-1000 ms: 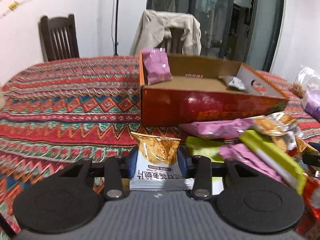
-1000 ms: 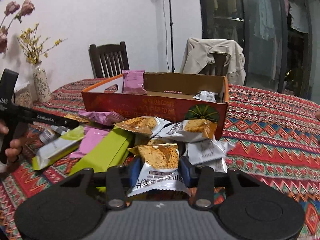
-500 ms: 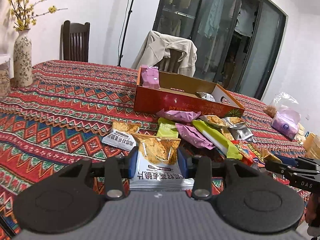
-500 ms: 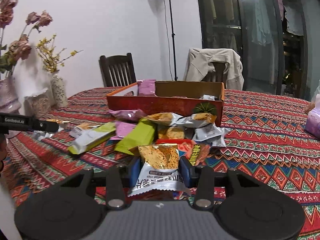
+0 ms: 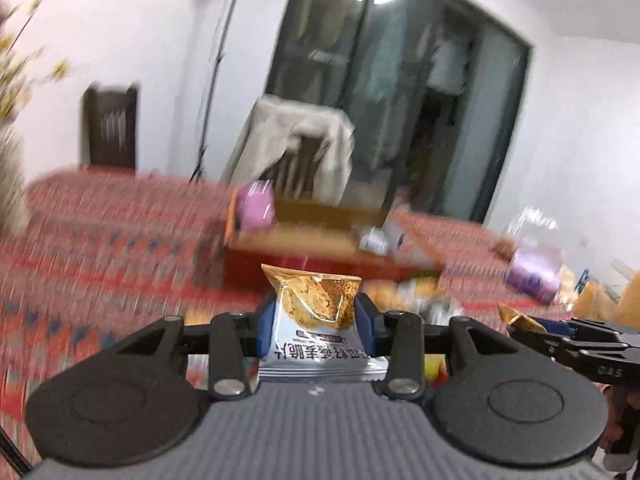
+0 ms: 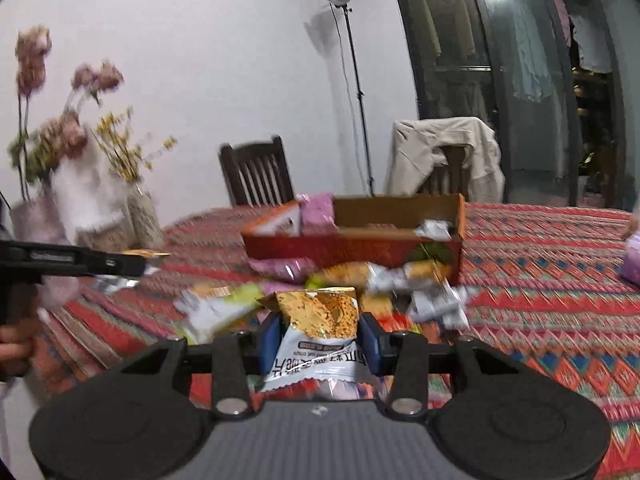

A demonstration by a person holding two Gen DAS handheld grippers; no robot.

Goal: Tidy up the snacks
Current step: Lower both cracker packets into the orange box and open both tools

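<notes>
The left gripper [image 5: 316, 330] squeezes one chip packet [image 5: 318, 320]. The right gripper [image 6: 318, 338] squeezes a second chip packet [image 6: 316, 332]. Both packets are up off the tablecloth [image 6: 560, 280]. Past them lies a pile of snacks [image 6: 380, 284], touching one cardboard box [image 6: 352, 246]. The cloth right of the box is bare.

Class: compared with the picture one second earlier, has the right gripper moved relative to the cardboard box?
Yes. The right gripper has backed away and risen: the cardboard box looks smaller and farther.
</notes>
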